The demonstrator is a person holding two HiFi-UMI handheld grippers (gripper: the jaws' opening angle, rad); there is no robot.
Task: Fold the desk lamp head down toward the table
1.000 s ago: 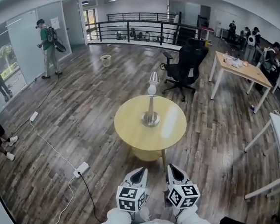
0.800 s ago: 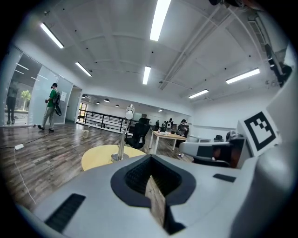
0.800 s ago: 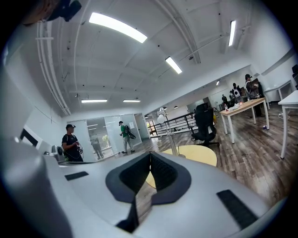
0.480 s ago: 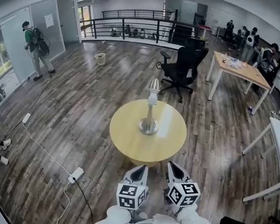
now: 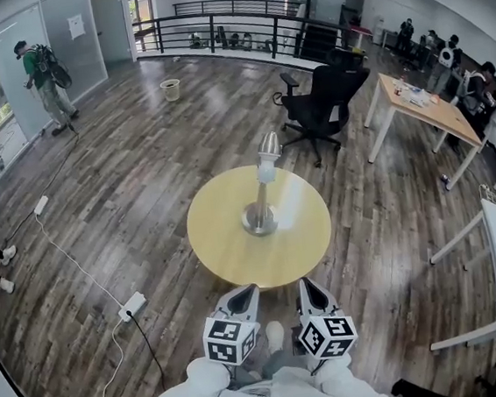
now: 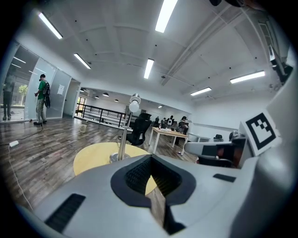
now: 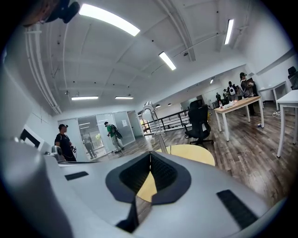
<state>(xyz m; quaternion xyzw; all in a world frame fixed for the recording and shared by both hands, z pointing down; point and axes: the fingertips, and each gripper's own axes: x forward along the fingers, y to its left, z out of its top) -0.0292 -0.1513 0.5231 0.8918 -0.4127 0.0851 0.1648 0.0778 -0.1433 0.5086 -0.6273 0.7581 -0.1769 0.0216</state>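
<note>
Bright, even light from ceiling strip lights, pale glare patch on the round desk, soft shadows, strong fisheye bending, dark vignetted corners in both gripper views, close foreground slightly soft.

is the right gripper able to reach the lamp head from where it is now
Probably not yet. The right gripper hangs shut at the near edge of the table, while the lamp head stands high over the middle. Nothing stands between them.

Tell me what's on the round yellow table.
Only the desk lamp, upright on its round base near the table's middle. Nothing else shows; the surface under the base is covered.
</note>
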